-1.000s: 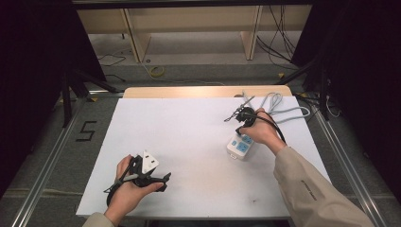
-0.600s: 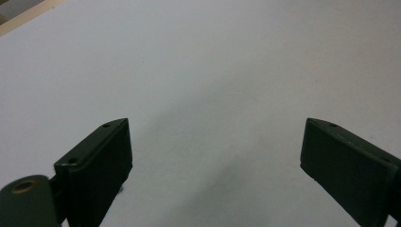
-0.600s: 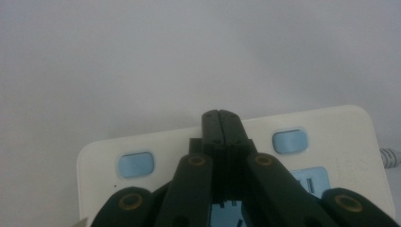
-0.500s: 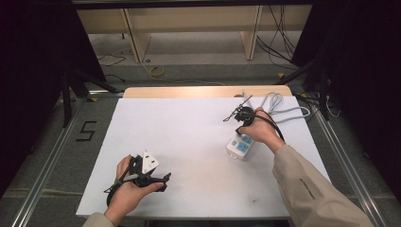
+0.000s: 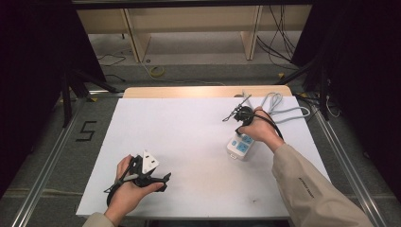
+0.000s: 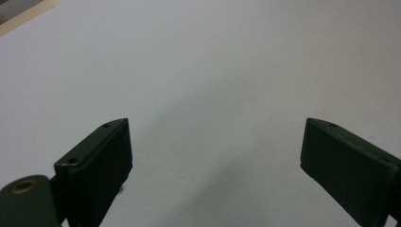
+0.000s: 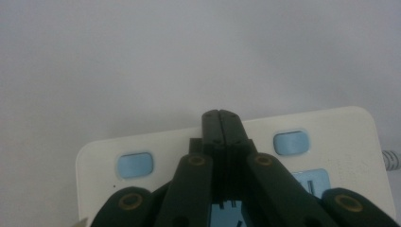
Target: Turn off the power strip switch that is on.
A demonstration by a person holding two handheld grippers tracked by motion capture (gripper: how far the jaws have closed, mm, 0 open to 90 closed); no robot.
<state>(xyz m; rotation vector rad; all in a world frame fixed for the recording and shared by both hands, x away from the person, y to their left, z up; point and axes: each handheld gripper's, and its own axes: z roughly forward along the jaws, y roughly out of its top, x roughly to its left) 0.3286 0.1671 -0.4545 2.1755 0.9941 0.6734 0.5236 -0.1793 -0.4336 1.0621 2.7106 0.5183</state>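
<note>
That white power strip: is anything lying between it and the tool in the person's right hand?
Nothing visible. The right gripper has its jaws closed together directly over the white power strip, between its two blue buttons, with no other object between them.

Power strip (image 7: 331, 127) — smooth glossy plastic; table (image 5: 179, 137) — matt white.

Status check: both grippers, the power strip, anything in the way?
Right gripper shut, above power strip, gripping nothing. Left gripper open over bare table. Nothing in the way.
</note>
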